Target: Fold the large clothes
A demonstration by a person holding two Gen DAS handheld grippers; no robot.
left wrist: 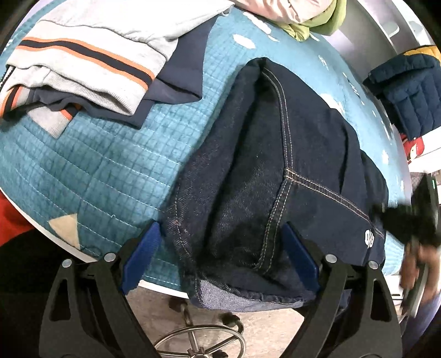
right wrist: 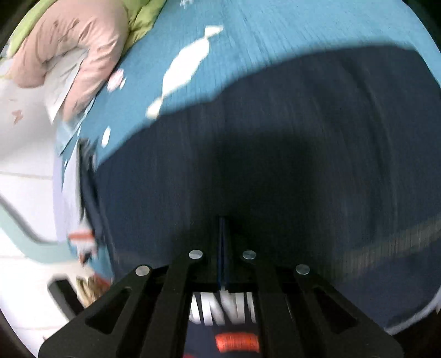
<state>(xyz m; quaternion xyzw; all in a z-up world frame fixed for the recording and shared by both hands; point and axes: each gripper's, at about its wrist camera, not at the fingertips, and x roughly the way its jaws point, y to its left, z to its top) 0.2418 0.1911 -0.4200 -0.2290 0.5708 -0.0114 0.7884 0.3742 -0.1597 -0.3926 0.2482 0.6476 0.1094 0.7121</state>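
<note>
Dark blue jeans [left wrist: 275, 165] lie on the teal quilted cover [left wrist: 96, 165], partly folded, with the seam crossing near the table's front edge and a cuff hanging over it. My left gripper [left wrist: 220, 247] is open, its blue pads on either side of the jeans' near edge. My right gripper [left wrist: 408, 220] shows as a blurred black shape at the jeans' right edge. In the right wrist view the right gripper [right wrist: 223, 242] has its jaws closed together over dark blue fabric [right wrist: 275, 151], which fills the blurred view; whether cloth is pinched cannot be told.
A folded grey top with orange and navy stripes [left wrist: 82, 68] lies at the back left on a navy garment. Pink and green bedding [left wrist: 297, 13] is piled at the far edge. A navy quilted jacket [left wrist: 408, 93] hangs at right. A chair base [left wrist: 198, 341] stands below the table edge.
</note>
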